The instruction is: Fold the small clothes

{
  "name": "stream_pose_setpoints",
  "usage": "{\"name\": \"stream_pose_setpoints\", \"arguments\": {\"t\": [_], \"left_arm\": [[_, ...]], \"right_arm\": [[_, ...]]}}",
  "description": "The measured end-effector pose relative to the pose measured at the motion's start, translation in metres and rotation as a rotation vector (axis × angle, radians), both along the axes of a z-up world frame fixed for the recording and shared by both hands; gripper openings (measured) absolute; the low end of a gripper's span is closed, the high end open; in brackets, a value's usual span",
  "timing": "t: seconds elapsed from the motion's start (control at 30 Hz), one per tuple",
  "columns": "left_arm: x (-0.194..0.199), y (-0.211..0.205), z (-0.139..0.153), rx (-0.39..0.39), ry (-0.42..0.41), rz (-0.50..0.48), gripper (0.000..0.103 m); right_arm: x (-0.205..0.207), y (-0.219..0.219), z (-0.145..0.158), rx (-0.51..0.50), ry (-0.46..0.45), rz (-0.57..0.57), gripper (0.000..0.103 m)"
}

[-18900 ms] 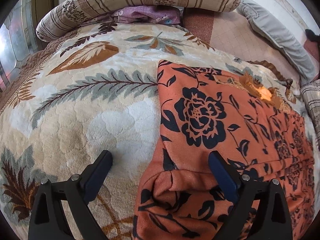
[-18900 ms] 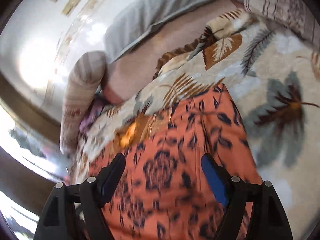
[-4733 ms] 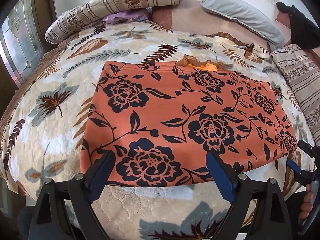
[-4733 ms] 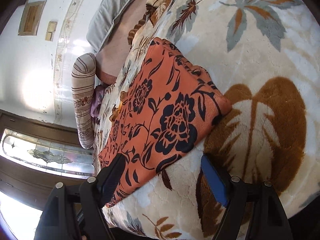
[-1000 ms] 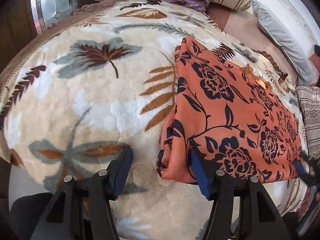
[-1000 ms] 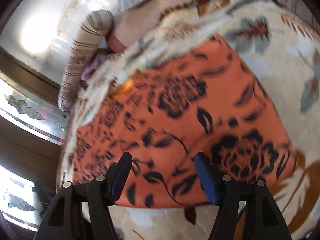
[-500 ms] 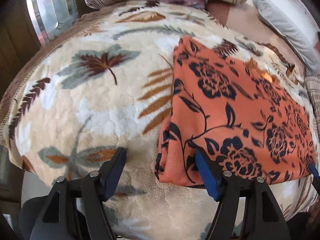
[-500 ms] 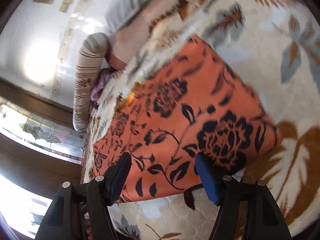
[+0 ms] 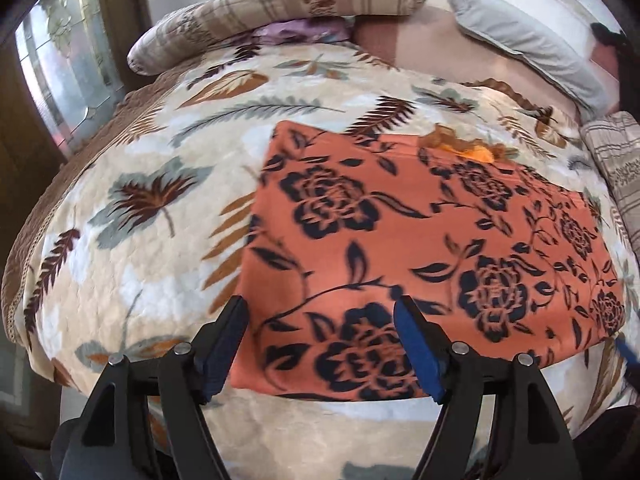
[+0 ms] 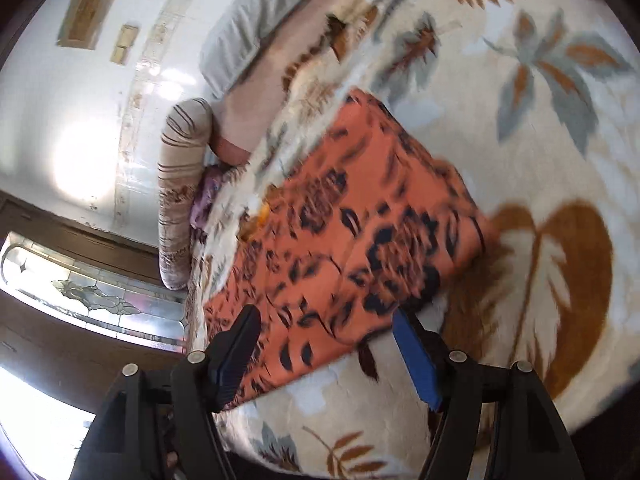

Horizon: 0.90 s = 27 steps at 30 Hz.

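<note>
On the bed's leaf-print blanket (image 9: 132, 264), your left hand-held gripper (image 9: 320, 344) has just been spreading its jaws off the near left corner of the orange floral garment (image 9: 400, 240) and now hovers released above its near edge, nothing pinched; your right hand-held gripper (image 10: 324, 344) likewise hangs released, empty, over the opposite corner. That reads as this fold set down. Garment lies as a flat, squared rectangle, black roses up, a bit of yellow-brown lining (image 9: 472, 152) peeking at the far edge.
</note>
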<state>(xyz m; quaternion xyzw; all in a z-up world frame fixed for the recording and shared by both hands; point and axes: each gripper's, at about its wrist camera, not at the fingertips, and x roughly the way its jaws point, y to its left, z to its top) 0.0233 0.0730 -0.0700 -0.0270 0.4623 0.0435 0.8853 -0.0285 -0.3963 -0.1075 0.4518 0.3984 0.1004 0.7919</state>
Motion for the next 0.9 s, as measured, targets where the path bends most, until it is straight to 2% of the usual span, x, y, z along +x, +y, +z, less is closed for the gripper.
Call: {"name": "stream_pose_setpoints", "arguments": {"t": [0.1,0.17,0.33,0.6,0.7,0.83,0.9], "left_arm": [[0.002,-0.009,0.002,0.002,-0.003,-0.018,0.076],[0.003,-0.013,0.003,0.003,-0.005,-0.028,0.077],[0.006,-0.018,0.001,-0.002,-0.002,-0.032,0.081],[0.016,-0.022,-0.010,-0.019,0.031,-0.050,0.081],[0.019,-0.029,-0.012,-0.021,0.025,-0.065,0.082],[0.028,-0.041,-0.020,-0.007,0.023,-0.089,0.091],[0.034,-0.046,-0.031,0.006,0.062,-0.103,0.091]], "right_arm": [[-0.002,-0.005,-0.017,0.024,0.078,-0.028,0.072],[-0.003,-0.008,-0.023,0.030,0.096,-0.065,0.073],[0.006,-0.022,-0.027,0.047,0.091,-0.114,0.079],[0.036,-0.028,-0.030,0.045,0.077,-0.171,0.079],[0.043,-0.027,-0.027,0.023,0.067,-0.176,0.079],[0.053,-0.021,-0.023,-0.020,0.054,-0.155,0.080],[0.056,-0.020,-0.024,-0.033,0.055,-0.152,0.080]]}}
